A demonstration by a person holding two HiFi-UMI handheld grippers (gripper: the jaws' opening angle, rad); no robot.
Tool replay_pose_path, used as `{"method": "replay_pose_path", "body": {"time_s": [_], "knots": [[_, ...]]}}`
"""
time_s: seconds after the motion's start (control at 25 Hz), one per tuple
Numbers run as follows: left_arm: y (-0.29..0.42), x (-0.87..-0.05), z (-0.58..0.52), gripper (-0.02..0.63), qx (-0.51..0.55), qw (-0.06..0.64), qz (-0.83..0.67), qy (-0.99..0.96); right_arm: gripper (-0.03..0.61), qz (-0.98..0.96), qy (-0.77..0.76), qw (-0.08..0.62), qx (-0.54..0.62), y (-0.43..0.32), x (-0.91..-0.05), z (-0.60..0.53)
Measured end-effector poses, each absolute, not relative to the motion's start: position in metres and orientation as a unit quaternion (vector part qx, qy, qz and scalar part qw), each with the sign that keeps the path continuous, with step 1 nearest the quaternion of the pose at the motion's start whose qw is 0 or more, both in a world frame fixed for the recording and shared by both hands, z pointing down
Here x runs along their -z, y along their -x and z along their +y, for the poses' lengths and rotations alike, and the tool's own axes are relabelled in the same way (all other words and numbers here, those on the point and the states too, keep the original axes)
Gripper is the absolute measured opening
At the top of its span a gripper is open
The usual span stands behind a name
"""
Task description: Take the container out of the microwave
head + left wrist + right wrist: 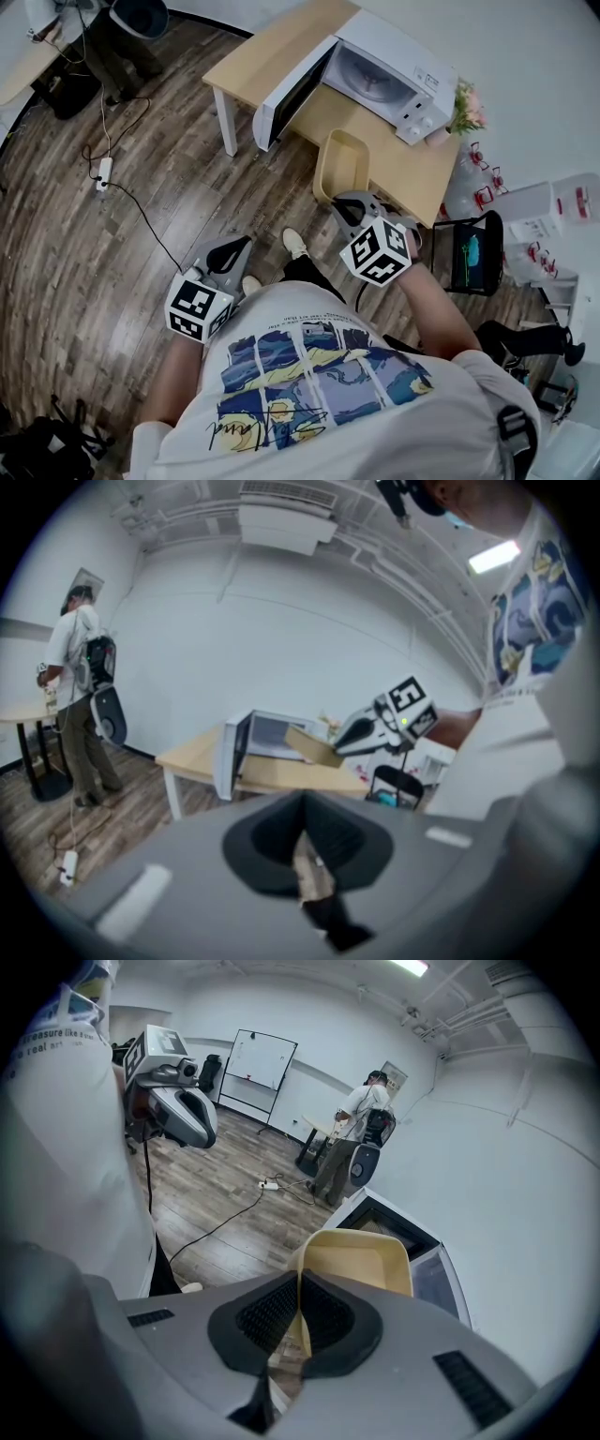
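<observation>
Yellow container (343,164) is outside the microwave (384,75), at 7 o'clock from it, over the table (272,52). The right gripper (343,201) is pinched tight on its near rim. The left gripper (236,247), at 8 o'clock from the container, is closed and holds nothing.

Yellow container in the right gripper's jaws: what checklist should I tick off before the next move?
1. Grip: right gripper jaws shut on the rim of the pale yellow rectangular plastic container: ok.
2. Container out of the white microwave: ok.
3. Container level: not ok, it tilts in the left gripper view.
4. Contents: nothing visible inside: ok.
5. Bare patch on the light wooden table for a set-down: ok.
6. Left gripper jaws together, empty, off to the side over the floor: ok.
</observation>
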State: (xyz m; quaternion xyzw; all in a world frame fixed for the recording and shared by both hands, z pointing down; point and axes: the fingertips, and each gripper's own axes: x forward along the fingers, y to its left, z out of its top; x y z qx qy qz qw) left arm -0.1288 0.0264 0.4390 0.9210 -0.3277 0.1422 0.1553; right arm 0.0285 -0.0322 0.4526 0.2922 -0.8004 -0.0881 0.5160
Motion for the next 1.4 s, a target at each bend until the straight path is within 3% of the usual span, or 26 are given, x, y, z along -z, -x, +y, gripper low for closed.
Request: {"method": "replay_pose_path", "body": {"time_s": [1.4], "knots": [[0.120, -0.441, 0.008, 0.009, -0.149, 0.160, -0.330, -0.918, 0.014, -0.802, -0.289, 0.518, 0.075, -0.040, -0.461, -0.049]]}}
